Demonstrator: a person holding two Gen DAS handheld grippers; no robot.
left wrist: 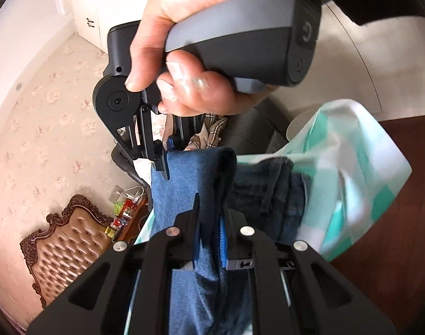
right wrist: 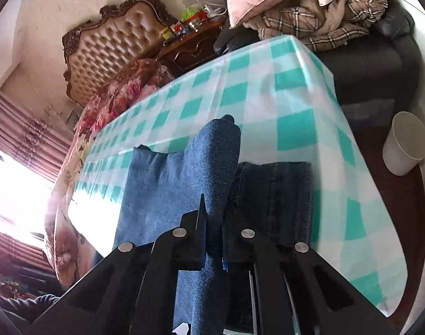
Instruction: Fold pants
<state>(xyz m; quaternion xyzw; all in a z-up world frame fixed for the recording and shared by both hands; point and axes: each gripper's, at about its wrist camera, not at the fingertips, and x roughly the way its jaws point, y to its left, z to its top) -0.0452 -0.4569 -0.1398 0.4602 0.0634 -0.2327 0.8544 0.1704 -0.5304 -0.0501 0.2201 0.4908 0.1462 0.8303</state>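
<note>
So the fold looks about halfway: one table (right wrist: 282, 89) with a checked cloth is the landmark, and one pair of pants (right wrist: 170, 184) is lifted above its near edge, doubled over, a darker part (right wrist: 273, 195) lying flat on the cloth. What is left, I judge, is to lay the raised half down and smooth it. Two claws: the right gripper (right wrist: 213, 223) is closed on the denim, and the left gripper (left wrist: 209, 217) also pinches it (both jaws nearly together). One white bin (right wrist: 405, 142) stands beside the table.
</note>
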